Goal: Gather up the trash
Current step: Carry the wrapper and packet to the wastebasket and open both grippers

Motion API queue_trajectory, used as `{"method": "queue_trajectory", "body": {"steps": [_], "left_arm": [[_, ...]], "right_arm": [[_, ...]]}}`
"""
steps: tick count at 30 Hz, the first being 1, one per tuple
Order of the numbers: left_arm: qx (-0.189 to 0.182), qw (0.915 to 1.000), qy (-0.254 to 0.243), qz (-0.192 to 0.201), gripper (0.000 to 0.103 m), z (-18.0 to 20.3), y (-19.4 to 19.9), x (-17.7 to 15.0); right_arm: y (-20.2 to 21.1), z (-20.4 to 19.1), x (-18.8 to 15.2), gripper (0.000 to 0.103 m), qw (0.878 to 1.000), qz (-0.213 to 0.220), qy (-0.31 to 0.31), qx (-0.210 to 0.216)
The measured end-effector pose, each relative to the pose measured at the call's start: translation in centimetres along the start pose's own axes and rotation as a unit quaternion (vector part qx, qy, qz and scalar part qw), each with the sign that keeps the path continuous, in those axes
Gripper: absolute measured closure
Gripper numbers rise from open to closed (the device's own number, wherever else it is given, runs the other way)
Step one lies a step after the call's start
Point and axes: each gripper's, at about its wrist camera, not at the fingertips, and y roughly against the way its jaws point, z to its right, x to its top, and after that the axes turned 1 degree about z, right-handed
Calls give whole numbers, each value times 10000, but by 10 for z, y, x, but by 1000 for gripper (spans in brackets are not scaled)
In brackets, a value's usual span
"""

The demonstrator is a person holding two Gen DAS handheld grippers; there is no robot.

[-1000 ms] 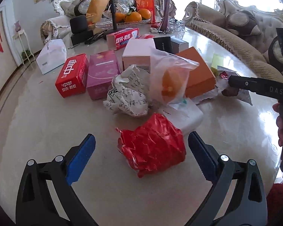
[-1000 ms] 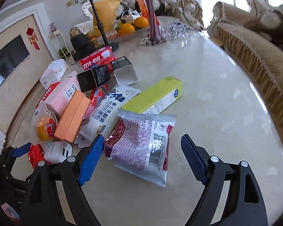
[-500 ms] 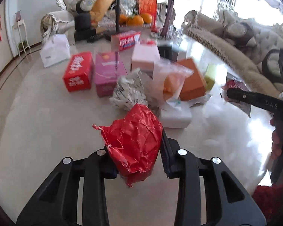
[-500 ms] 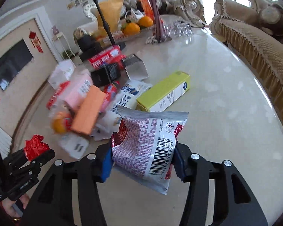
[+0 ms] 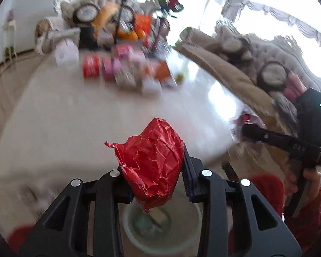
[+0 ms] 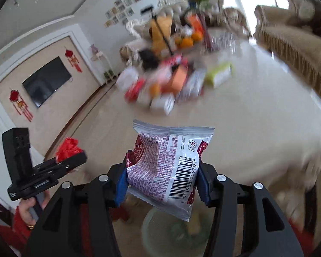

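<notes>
Since half a second ago I have pulled both grippers back off the counter [image 5: 53, 115]; the pile now sits far ahead and blurred, and a pale round bin [image 5: 160, 229] has come into view below the fingers in both wrist views.

Left gripper [image 5: 155, 175]: fingers clenched on the crumpled red paper [image 5: 152, 162], which hangs directly over the bin's mouth.

Right gripper [image 6: 162, 180]: fingers clamped on the snack wrapper [image 6: 167, 165], its lower corner dangling above the bin [image 6: 173, 231].

Progress: two pieces lifted, neither dropped yet. The bin already seems to hold some scraps, too blurred to name.

Left to do, by my reading: release both, then return for the rest. Far ahead of the fingers the pile of boxes and packets [image 6: 171, 85] is on the counter; which of it counts as trash I cannot tell.
</notes>
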Motion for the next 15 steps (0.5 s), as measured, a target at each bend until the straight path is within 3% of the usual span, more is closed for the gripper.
{"method": "queue_trajectory", "body": {"steps": [4,6,8,11,15], "left_arm": [[-232,9957,9,-897,68,5,-24,-72],[-294,9918,72,-1244,68,3,-46,-101],[-97,9872,25,-1591,68,0,-77,-129],[-43,9823,44,-1870,68,-4,-106,-152],[81,9805,-165,-1955,65,0,-122,-166]], "right_arm": [[-21,-1,-73,52,9964,-806,-271,-69],[-40,3,-101,52,9919,-1163,-370,-351],[-66,12,-130,52,9851,-1521,-476,-652],[-94,21,-156,52,9778,-1841,-566,-830],[-117,26,-181,52,9699,-2184,-518,-948]]}}
